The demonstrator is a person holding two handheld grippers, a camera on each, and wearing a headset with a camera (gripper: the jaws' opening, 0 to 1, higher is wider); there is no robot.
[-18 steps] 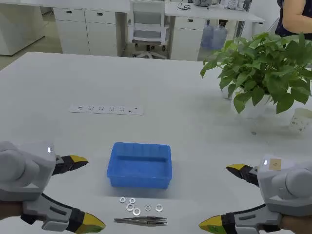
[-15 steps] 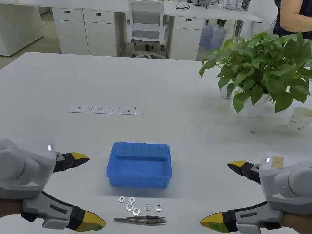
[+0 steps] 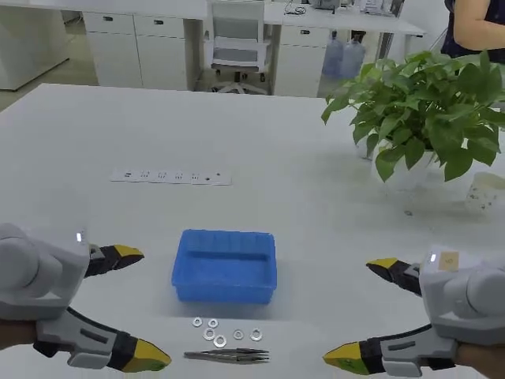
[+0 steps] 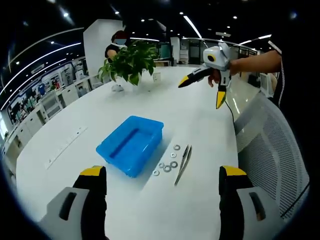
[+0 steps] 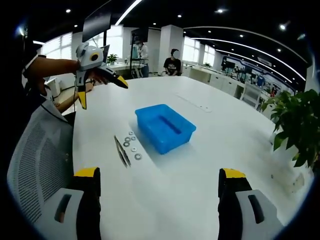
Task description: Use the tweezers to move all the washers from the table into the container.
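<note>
Several small metal washers lie on the white table just in front of the blue container. Metal tweezers lie flat beside them, nearer the table edge. My left gripper is open at the left of the container, holding nothing. My right gripper is open at the right, also holding nothing. Each gripper also appears in the other's view.
A potted green plant stands at the back right with a small cup beside it. A white power strip lies beyond the container. A mesh chair sits at the table's near edge.
</note>
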